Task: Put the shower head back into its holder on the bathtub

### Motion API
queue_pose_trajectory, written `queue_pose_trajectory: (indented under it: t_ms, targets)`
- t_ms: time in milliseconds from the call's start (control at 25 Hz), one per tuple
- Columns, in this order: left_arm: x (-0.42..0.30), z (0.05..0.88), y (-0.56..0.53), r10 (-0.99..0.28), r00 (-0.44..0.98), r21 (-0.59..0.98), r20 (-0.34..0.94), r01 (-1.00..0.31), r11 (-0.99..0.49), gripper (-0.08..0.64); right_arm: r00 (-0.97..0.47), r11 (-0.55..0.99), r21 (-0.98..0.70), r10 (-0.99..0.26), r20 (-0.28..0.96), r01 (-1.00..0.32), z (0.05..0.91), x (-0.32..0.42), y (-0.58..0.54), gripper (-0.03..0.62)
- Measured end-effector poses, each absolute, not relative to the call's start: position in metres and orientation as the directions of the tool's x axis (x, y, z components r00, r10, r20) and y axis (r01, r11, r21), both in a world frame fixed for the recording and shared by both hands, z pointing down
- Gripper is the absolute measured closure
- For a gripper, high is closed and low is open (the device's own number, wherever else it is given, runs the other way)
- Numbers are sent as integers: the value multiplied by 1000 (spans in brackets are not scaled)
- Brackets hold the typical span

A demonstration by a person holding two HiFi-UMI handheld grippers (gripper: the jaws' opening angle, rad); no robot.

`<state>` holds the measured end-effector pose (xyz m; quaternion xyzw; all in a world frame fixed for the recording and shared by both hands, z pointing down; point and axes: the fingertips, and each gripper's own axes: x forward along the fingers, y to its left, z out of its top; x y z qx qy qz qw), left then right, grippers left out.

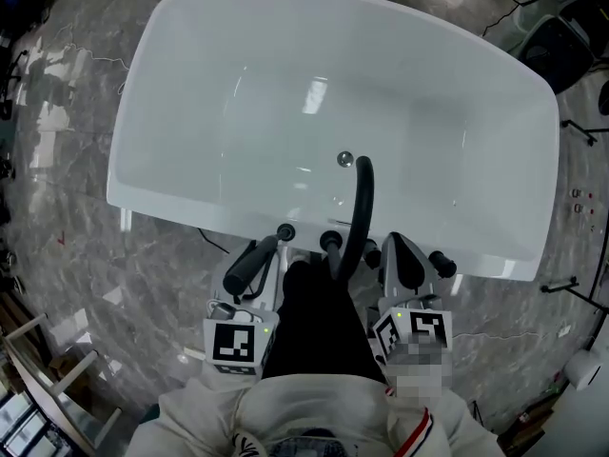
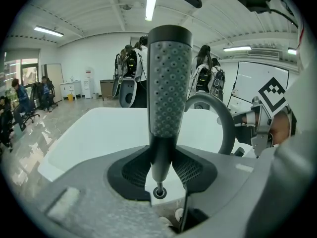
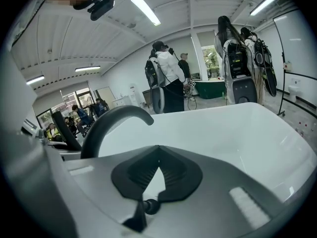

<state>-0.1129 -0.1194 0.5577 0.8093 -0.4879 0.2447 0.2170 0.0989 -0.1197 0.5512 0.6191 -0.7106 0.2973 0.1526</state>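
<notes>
My left gripper is shut on the dark grey shower head, just outside the near rim of the white bathtub. In the left gripper view the shower head stands upright, with its narrow neck clamped in the left gripper. Several black fittings sit on the near rim beside the black curved spout; I cannot tell which is the holder. My right gripper rests at the rim right of the spout. It is shut and empty, its pads meeting at the tips.
The tub's drain lies beyond the spout. A grey marble floor surrounds the tub, with cables and stands at the right and a wooden frame at the lower left. People stand across the room.
</notes>
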Motion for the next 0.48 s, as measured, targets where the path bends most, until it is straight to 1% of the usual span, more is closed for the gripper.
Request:
queue_pose_trajectory:
  t_ms: [480]
  targets:
    - [-106,593,-115,-663,416,112,622,-886,-451,420,-169,46,-219,-795,583,-975,574,105,-111,586]
